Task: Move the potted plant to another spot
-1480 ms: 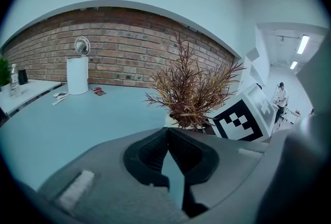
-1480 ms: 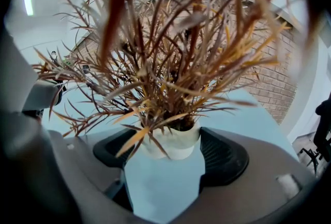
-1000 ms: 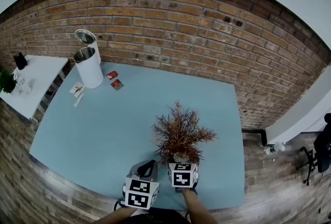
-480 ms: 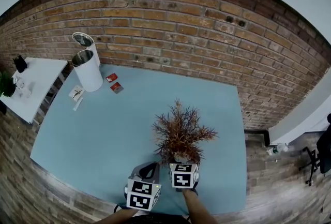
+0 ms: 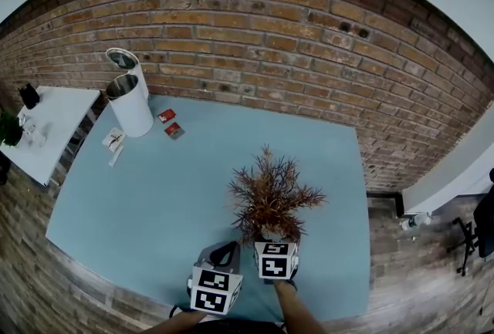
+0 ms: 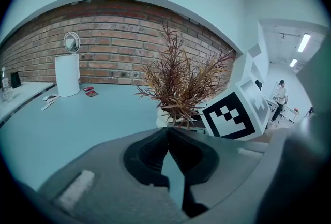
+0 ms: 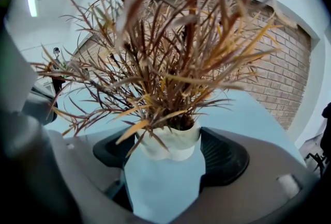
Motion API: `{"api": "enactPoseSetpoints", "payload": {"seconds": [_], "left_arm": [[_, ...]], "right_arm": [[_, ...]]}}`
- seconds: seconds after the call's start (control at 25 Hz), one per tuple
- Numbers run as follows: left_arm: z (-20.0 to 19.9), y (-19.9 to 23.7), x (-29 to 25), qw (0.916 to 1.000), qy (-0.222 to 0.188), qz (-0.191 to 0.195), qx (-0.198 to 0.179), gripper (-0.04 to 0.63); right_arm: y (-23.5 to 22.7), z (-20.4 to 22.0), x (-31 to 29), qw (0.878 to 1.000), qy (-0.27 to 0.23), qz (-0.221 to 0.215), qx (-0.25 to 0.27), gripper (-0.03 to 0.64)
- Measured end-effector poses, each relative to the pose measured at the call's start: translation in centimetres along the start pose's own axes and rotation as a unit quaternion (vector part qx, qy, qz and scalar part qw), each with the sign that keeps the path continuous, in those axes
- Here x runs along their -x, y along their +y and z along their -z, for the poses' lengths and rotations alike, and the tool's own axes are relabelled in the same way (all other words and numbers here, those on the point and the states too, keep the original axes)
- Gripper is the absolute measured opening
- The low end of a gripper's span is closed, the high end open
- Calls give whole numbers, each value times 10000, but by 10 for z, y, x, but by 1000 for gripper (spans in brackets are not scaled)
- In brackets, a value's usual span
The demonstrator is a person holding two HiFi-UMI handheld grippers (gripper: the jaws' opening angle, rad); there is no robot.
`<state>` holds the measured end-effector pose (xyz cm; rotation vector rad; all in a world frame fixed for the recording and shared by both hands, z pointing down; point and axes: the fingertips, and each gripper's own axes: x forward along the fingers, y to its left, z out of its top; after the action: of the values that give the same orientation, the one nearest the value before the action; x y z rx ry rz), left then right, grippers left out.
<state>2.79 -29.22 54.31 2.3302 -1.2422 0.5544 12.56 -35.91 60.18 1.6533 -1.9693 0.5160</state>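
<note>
The right claw [image 7: 164,153] is closed on the white pot of the one potted plant [image 5: 270,197], a jaw pressed to each side. The plant stands upright, long axis vertical, dry reddish stems fanning upward. It sits near the front edge of the blue table [image 5: 154,193], right of middle. Just beside it, the left claw [image 6: 166,132] is closed and empty. Far back stand one white bin [image 5: 130,101] and two red packets [image 5: 167,115].
</note>
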Motion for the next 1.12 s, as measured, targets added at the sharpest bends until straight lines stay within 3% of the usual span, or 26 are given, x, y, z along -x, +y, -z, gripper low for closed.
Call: {"api": "enactPoseSetpoints", "payload": {"seconds": [0.28,0.72,1.12], "left_arm": [[1,-3,9,10000,-53,13,-24,0],[12,-11,34,9998,-149,56,-69,0],[24,-20,57,9997,-209,98,-123,0]], "right_arm": [[4,-7,15,9998,-163,-34,-88,373],[21,2,51,9994,-296,-130,-79,243],[41,14,83,9989,-406,-219,-51,180]]}}
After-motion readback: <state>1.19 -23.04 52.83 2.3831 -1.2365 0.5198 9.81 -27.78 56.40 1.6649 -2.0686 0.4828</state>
